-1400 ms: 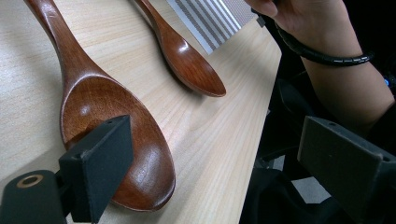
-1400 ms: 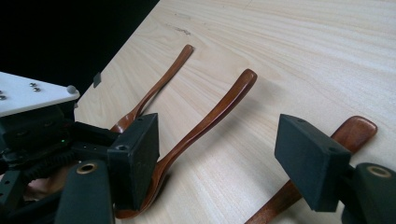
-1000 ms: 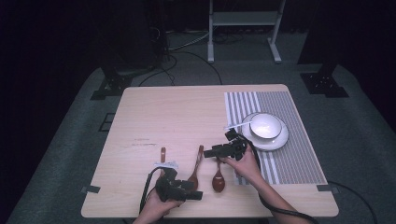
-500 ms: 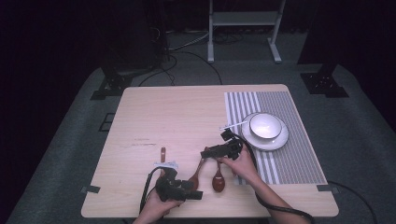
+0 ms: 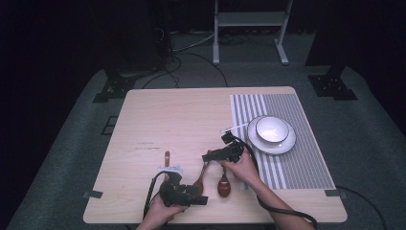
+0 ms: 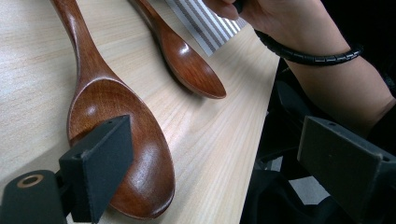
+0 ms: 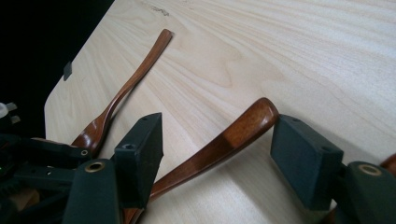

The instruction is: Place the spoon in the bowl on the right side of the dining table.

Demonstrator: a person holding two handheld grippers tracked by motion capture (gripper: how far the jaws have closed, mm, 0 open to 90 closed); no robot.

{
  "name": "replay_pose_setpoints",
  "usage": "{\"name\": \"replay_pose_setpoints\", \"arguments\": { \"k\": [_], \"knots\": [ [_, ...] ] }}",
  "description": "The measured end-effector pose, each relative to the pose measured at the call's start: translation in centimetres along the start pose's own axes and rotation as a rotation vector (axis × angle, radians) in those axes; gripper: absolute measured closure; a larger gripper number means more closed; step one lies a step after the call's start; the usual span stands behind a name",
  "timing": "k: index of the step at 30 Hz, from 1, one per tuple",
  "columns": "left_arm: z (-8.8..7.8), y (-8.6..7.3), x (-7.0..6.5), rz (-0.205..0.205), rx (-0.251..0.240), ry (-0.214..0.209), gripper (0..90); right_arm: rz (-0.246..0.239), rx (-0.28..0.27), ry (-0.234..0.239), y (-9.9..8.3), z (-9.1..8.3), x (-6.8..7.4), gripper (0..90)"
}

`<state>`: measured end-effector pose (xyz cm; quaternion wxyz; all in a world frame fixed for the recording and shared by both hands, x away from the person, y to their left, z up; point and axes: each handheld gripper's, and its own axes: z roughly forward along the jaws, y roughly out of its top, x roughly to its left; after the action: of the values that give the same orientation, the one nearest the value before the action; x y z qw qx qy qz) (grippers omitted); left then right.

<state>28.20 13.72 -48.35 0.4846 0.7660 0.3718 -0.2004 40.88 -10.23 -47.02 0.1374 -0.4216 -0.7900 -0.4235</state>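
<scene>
Between the right gripper's (image 7: 217, 154) wide jaws, which have just been closing, lies the middle spoon's (image 7: 224, 137) handle tip, untouched. The left gripper (image 6: 233, 163) view instead shows its bowl beside one of that gripper's spread jaws, the other past the table (image 6: 219, 140) edge.

Left spoon (image 5: 166, 160): in the high view, its bowl sits hidden under the left gripper (image 5: 184, 194).
Middle spoon (image 7: 219, 144): in the right gripper view, its bowl runs off the bottom edge, behind a jaw.
Third spoon (image 6: 187, 58): in the left gripper view, handle cut off at the top edge.
Person's right hand (image 6: 275, 18): cropped at the top edge there.
</scene>
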Motion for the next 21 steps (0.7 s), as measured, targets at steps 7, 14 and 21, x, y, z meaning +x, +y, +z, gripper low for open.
{"name": "replay_pose_setpoints", "arguments": {
  "k": [7,14,21],
  "knots": [
    [0.0,0.0,0.0,0.001,0.000,-0.001,9.3,0.003,0.005,-0.010,0.2,0.6,0.0,42.8],
    [0.0,0.0,0.0,0.002,0.000,0.000,9.3,0.014,0.003,-0.017,0.4,1.0,-0.1,50.4],
    [0.1,0.0,0.0,0.004,0.001,0.001,9.3,0.052,-0.011,-0.008,0.4,1.3,-0.5,57.5]
  ]
}}
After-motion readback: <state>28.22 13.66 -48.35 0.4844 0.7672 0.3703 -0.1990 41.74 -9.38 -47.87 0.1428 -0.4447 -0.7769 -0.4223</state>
